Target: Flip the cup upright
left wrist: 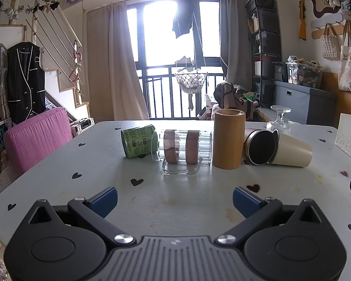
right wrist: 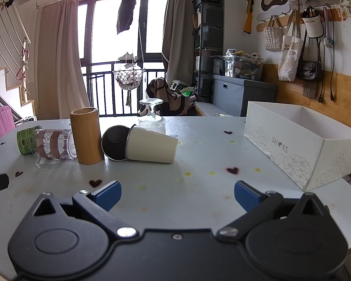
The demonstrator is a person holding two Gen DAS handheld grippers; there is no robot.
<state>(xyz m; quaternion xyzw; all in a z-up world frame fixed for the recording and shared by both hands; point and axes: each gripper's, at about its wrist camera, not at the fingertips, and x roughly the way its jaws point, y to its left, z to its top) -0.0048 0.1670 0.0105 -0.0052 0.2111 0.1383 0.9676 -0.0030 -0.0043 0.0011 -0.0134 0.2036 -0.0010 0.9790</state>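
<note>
Row of cups on the heart-print table. My left gripper and right gripper both hover low over the tabletop, fingers spread wide, holding nothing. The cream cup lies on its side, rim touching a dark-lined cup also on its side. A bamboo cup stands upright beside them. The glass mug and green cup lie tipped over. A goblet stands inverted behind; a white shoe box sits at right.

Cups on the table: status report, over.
Left claw and right claw open, empty, short of the row. Cream cup on its side, mouth against dark cup. Bamboo tube upright close beside them.
</note>
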